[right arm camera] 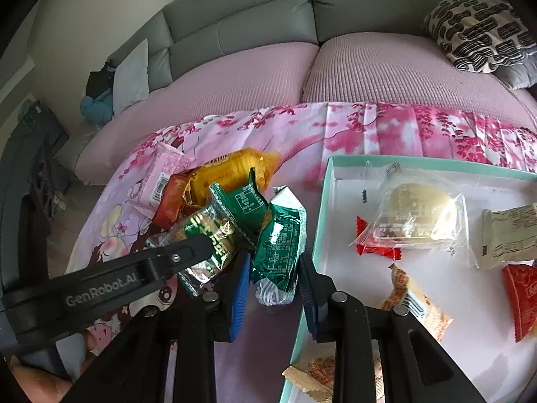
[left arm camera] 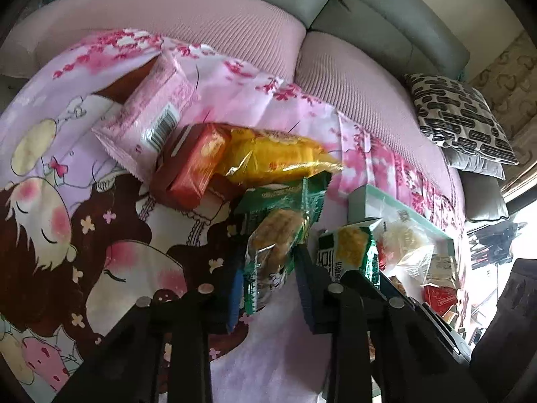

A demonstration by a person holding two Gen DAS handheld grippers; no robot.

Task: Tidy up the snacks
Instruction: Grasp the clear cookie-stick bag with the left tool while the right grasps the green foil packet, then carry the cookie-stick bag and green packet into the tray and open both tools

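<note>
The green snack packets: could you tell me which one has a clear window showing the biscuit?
The green packet in the left gripper: biscuit visible. The right gripper's green foil packet is opaque.

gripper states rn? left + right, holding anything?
Left gripper: closed on a green cookie packet.
Right gripper: closed on another green snack packet, beside the tray.

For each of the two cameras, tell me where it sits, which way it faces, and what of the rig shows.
Left wrist: on the left gripper, looking forward and down at the snack pile on the printed sheet; its blue-padded fingers grip a green packet.
Right wrist: on the right gripper, facing the sofa; its fingers hold a second green packet beside the teal-rimmed tray; the left gripper crosses in.
Shared: both green packets, yellow packet, tray, patterned cushion.
</note>
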